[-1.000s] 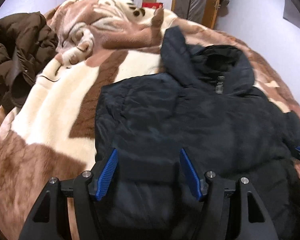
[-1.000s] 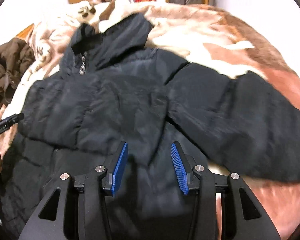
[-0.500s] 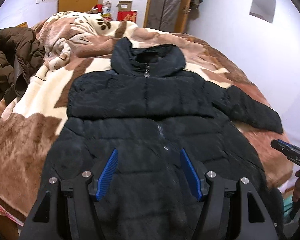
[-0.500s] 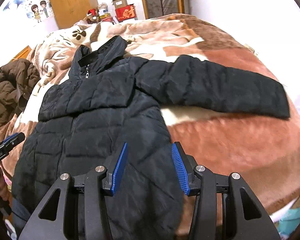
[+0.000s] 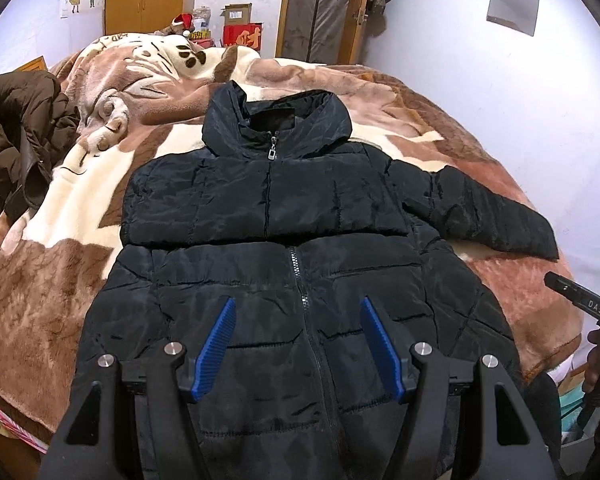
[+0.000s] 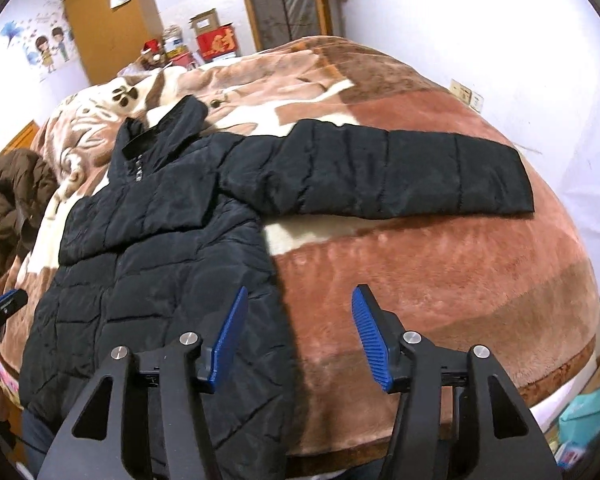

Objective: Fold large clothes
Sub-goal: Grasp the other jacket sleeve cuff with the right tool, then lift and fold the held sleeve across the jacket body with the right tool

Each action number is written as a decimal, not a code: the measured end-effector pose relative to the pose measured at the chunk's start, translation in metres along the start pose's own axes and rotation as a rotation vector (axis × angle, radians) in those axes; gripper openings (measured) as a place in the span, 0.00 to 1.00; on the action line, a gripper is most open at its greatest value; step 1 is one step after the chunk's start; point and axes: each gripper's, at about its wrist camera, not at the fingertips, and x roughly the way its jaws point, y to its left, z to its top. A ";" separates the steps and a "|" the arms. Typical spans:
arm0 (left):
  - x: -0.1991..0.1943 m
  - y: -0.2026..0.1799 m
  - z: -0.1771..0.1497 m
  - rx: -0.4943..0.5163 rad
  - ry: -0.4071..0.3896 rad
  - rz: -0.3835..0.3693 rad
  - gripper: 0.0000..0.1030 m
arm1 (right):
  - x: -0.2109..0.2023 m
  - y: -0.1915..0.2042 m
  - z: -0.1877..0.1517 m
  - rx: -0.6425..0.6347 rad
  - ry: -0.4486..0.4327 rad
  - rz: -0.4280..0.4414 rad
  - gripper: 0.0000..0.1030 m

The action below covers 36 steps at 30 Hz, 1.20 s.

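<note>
Your black puffer jacket (image 5: 284, 216) is lying face up on the brown-and-cream plush blanket (image 5: 60, 296) that covers the bed, zipped up, hood toward the far end and hem hanging toward you at the near edge. One sleeve is folded straight across the chest — you can see it as a flat band just below the collar in the left wrist view. The other sleeve (image 6: 384, 172) is stretched out sideways over the blanket, lying flat with its cuff well away from the body of the jacket. Your left gripper (image 5: 298, 344) hovers over the lower front of the jacket with its blue pads spread wide on either side of the zipper, nothing pinched between them. Your right gripper (image 6: 298, 336) sits over the jacket's side edge — one pad above the black fabric, the other above bare blanket — and its jaws are opening, with nothing held. There's a brown coat (image 5: 16, 136) heaped at the far left of the bed, apart from the jacket.
</note>
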 end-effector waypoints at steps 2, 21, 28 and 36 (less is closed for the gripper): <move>0.009 -0.001 0.005 0.005 0.008 0.008 0.65 | 0.007 -0.012 0.003 0.027 0.006 -0.006 0.54; 0.103 -0.002 0.033 -0.003 0.088 0.058 0.65 | 0.115 -0.175 0.040 0.484 0.036 -0.012 0.65; 0.118 0.007 0.029 -0.037 0.116 0.070 0.65 | 0.123 -0.197 0.059 0.575 -0.048 -0.020 0.65; 0.110 0.018 0.027 -0.069 0.107 0.080 0.65 | 0.102 -0.182 0.082 0.534 -0.057 -0.066 0.16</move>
